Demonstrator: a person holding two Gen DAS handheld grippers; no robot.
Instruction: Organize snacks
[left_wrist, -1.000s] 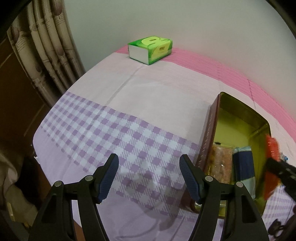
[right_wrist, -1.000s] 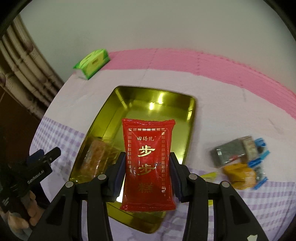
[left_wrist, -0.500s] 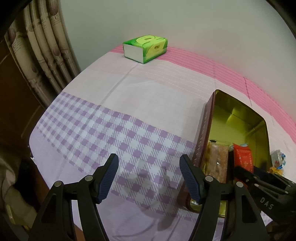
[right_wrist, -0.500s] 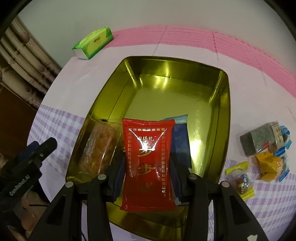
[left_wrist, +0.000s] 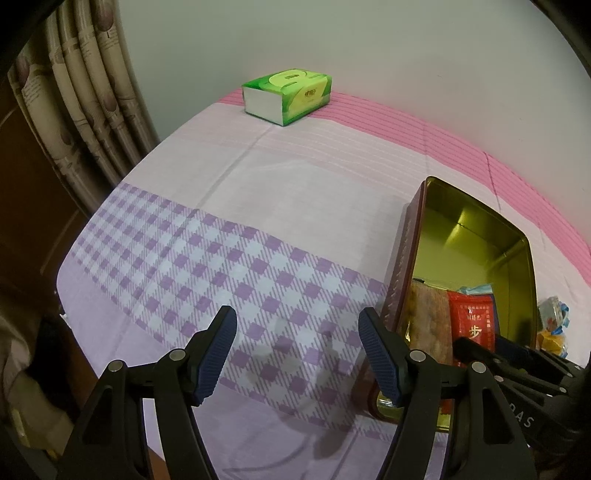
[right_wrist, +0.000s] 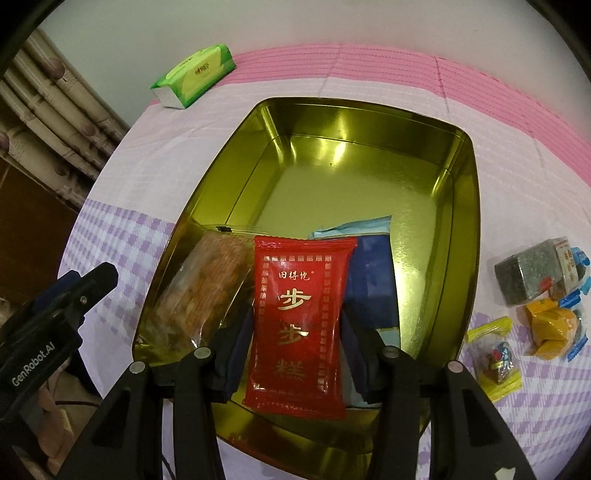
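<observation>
Nearest, right gripper (right_wrist: 297, 328) with fingers (right_wrist: 236, 336) clamped on a red packet (right_wrist: 300, 321), held over the near end of a gold tin (right_wrist: 458, 236), above a clear-wrapped biscuit pack (right_wrist: 207, 295) at 9 o'clock and a blue packet (right_wrist: 373, 280) at 3 o'clock. Left gripper (left_wrist: 297, 354) spread wide and holding nothing above the checked cloth (left_wrist: 221, 266) on the counter, tin (left_wrist: 476, 236) at its 2 o'clock. Farther right of the tin, loose wrapped sweets (right_wrist: 532, 295); farthest, a green tissue box (left_wrist: 286, 96) at 11 o'clock by the wall.

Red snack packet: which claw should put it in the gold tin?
The right claw. It already grips the red snack packet over the gold tin. The left claw is open, over the tablecloth.
</observation>
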